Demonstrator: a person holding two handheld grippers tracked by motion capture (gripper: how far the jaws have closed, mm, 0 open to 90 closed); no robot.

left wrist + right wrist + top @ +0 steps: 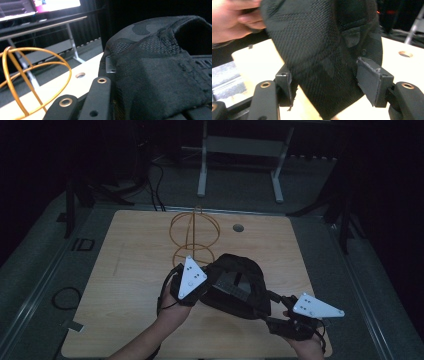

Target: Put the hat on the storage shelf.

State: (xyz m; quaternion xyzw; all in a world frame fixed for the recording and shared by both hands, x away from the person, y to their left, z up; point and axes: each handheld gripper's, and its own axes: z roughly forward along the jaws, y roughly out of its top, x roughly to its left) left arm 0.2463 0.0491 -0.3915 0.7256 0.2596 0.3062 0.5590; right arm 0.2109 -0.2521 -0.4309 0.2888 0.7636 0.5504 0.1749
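Black fabric cap [239, 282], soft mesh with a faint camouflage print, sits over the middle of the tabletop [125, 285], nearer the front edge than the back, held up between both tools. The left gripper [200, 287] presses into its near-left side; in the left gripper view cloth bulges over the jaws, so I cannot tell whether they are clamped on it or merely pushed against it. The right gripper [329, 82] stands with its jaws apart, a fold of the weave hanging between the two grey pads [372, 81] and touching only the left one. To do this well, I judge the right jaws should close on a doubled thickness of fabric rather than a single layer, since the knit looks limp and stretchy and would slide off. Any lifting should be slow and level, as the crown sags easily. Behind, toward the back edge, stands a thin gold wire frame [194, 236] of open hoops, light and easily knocked.
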